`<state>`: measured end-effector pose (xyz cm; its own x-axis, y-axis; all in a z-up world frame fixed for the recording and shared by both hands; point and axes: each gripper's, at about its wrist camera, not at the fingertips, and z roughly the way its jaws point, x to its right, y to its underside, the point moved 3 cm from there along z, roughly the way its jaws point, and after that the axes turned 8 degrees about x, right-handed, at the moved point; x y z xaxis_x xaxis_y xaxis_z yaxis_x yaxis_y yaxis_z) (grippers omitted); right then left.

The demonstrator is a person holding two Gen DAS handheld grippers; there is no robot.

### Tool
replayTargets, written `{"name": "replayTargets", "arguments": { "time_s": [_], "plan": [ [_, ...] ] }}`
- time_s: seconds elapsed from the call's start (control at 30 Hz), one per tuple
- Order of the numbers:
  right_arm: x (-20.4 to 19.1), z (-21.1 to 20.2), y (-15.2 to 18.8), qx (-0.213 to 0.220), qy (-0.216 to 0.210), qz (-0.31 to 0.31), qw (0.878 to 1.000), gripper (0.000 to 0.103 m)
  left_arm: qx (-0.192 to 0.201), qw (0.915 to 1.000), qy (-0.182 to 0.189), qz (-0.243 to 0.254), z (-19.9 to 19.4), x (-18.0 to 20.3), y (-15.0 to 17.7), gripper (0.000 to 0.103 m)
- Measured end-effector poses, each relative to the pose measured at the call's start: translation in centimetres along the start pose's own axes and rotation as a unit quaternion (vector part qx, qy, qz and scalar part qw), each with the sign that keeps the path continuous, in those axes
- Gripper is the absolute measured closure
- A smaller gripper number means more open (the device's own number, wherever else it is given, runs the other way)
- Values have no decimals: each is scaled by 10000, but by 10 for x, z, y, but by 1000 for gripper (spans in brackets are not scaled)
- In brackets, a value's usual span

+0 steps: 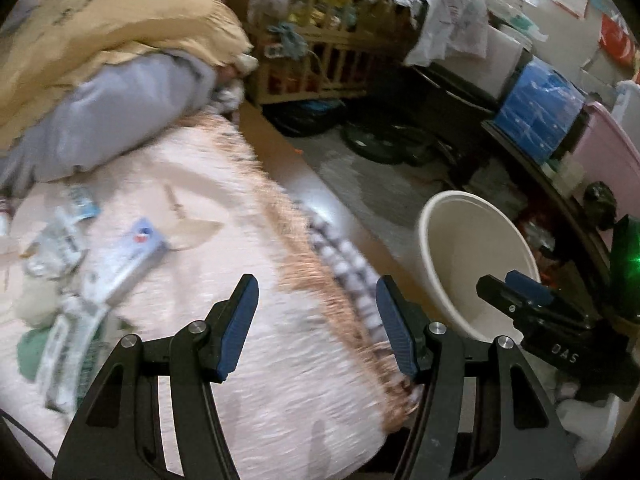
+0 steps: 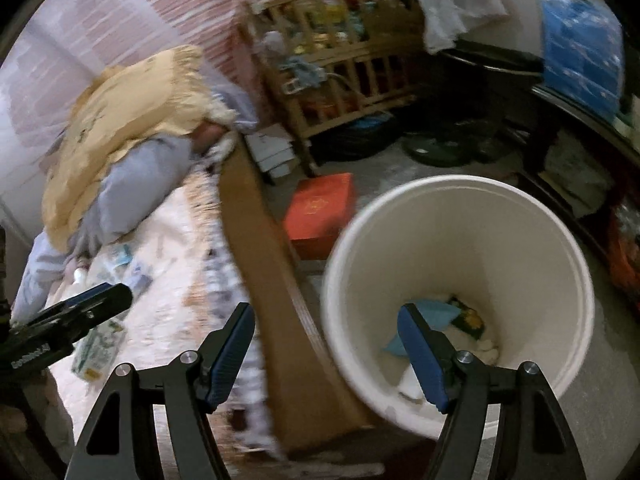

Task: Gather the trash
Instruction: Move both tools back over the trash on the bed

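A white bucket [image 2: 460, 240] stands on the floor beside the bed; it also shows in the left wrist view [image 1: 472, 248]. It holds a light blue wrapper [image 2: 436, 314], a dark packet [image 2: 470, 320] and white scraps. Several wrappers [image 1: 84, 264] lie on the pink blanket [image 1: 248, 248], among them a blue-and-white packet [image 1: 136, 256]. My left gripper [image 1: 316, 320] is open and empty above the blanket's edge, right of the wrappers. My right gripper [image 2: 326, 344] is open and empty over the bucket's near rim; it shows in the left wrist view [image 1: 504, 280].
A yellow pillow [image 1: 104, 32] and grey bedding [image 1: 120, 120] lie at the head of the bed. A wooden crib [image 2: 344, 76] full of things stands behind. A red box [image 2: 320, 208] lies on the floor by the bucket. Cluttered shelves [image 1: 552, 160] run along the right.
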<state>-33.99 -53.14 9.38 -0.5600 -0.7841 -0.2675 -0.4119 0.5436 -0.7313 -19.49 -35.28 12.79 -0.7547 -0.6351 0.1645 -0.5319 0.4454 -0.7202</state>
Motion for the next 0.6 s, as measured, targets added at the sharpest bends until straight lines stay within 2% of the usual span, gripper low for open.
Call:
{"name": "replayTargets", "arguments": {
  "time_s": [0.27, 0.6],
  "plan": [
    [-82, 9, 8, -157, -540, -496, 9972, 31, 158, 9987, -388, -274, -38, -60, 16, 43],
    [-179, 33, 35, -604, -1205, -1157, 9841, 31, 206, 9917, -1062, -689, -81, -152, 41, 43]
  ]
}}
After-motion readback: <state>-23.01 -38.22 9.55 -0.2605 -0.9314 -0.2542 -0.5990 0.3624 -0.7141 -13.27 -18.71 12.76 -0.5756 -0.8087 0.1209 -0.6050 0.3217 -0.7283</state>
